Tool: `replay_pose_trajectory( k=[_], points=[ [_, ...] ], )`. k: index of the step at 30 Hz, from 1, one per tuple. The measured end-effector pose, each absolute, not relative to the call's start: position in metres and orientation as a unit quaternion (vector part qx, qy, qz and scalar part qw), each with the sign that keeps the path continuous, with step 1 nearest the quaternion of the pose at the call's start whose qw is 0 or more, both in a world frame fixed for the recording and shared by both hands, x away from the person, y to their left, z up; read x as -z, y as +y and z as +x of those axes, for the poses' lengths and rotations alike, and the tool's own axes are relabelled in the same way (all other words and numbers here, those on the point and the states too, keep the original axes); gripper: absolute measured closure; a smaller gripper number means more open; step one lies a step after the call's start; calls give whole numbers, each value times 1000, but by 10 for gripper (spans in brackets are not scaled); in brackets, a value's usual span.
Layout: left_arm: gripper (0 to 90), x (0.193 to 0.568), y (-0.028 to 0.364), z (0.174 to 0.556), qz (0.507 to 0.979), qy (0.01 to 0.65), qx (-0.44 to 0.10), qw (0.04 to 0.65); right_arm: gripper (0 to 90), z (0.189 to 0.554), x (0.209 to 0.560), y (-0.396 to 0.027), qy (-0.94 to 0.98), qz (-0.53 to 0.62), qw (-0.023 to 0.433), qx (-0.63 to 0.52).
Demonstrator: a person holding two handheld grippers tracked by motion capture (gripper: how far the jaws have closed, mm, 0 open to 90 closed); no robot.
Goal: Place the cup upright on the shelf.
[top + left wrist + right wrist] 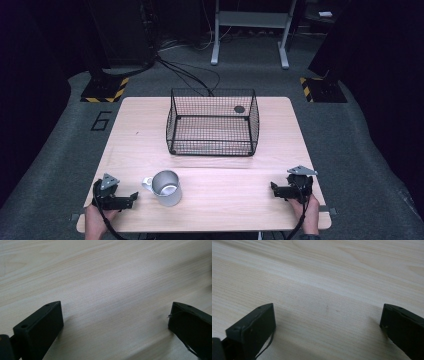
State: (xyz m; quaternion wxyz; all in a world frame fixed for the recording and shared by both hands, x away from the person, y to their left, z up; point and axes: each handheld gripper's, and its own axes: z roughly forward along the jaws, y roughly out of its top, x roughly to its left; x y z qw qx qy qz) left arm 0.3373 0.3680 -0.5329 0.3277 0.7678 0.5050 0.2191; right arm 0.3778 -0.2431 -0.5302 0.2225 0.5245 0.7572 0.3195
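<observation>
Pale wood grain lies between the spread jaws in both gripper views, nothing pinched. In the high view the left gripper (131,197) rests at the lower left of the table (225,200), the right gripper (276,189) at the lower right. A metal mug (166,187) stands upright just beside the left gripper, toward frame centre, its handle turned to that gripper; it looks empty, and the left hand (95,220) is much the nearer, likely the one to take it. Farther up, at mid-frame, a black wire basket (212,122) sits open-topped and apparently empty, well apart from both.
</observation>
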Motion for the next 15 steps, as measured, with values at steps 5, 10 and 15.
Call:
replay_pose_trajectory(
  k=[5, 10, 15],
  points=[
    [0, 533, 368, 337, 768, 505, -219, 328, 0, 378, 530, -243, 757, 524, 223, -319],
    [0, 533, 368, 337, 768, 505, -219, 327, 0, 378, 530, -243, 757, 525, 223, -319],
    [0, 533, 367, 336, 763, 513, -223, 326, 0, 378, 530, -243, 757, 525, 223, -319]
  ],
)
